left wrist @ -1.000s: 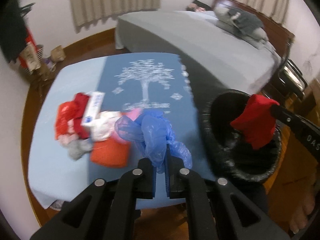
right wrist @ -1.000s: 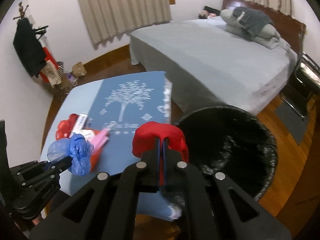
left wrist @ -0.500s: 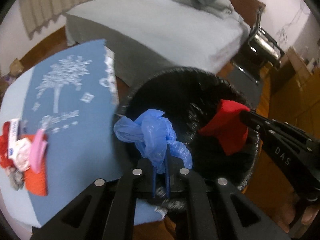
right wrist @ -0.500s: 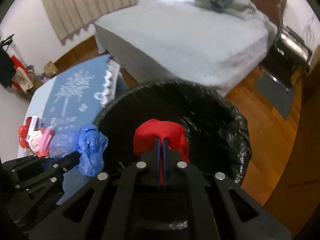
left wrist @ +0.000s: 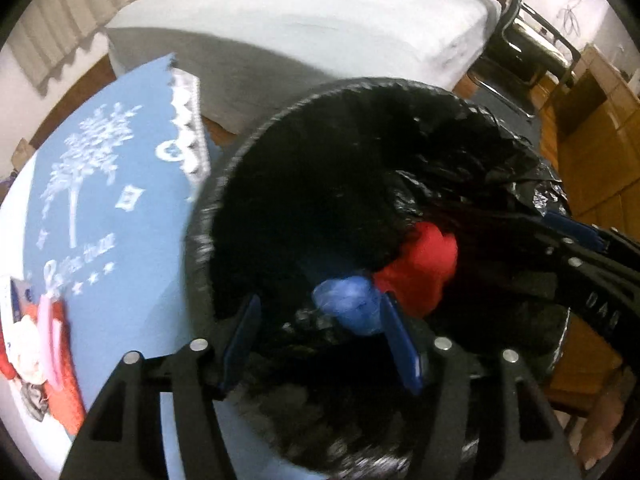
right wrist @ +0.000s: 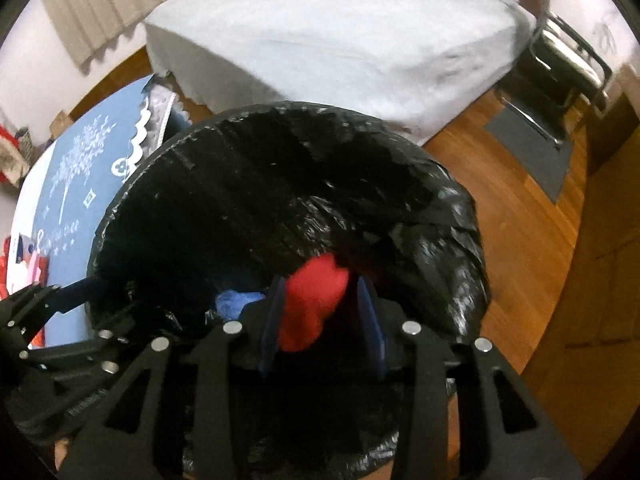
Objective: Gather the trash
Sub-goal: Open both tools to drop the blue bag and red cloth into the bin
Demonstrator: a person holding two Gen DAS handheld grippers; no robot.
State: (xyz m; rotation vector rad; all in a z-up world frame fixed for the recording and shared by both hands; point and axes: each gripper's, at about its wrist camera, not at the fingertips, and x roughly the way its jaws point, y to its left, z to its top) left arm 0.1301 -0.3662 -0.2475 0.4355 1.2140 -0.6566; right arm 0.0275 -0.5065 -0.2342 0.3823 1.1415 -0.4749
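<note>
A black-lined trash bin fills both views. My left gripper is open over the bin's mouth. The crumpled blue plastic bag is inside the bin, next to the right finger, free of the pads; it also shows in the right wrist view. My right gripper is open over the bin. The red crumpled trash sits loose between its spread fingers; it also shows in the left wrist view. More trash lies on the blue tablecloth at the left.
A bed with grey sheets stands behind the bin. A metal chair and dark mat are on the wooden floor to the right. Wooden furniture stands at the far right.
Both grippers moved from the table over the bin and lowered toward it. Both opened, letting go of the blue bag and the red trash, which now drop into the bin.
</note>
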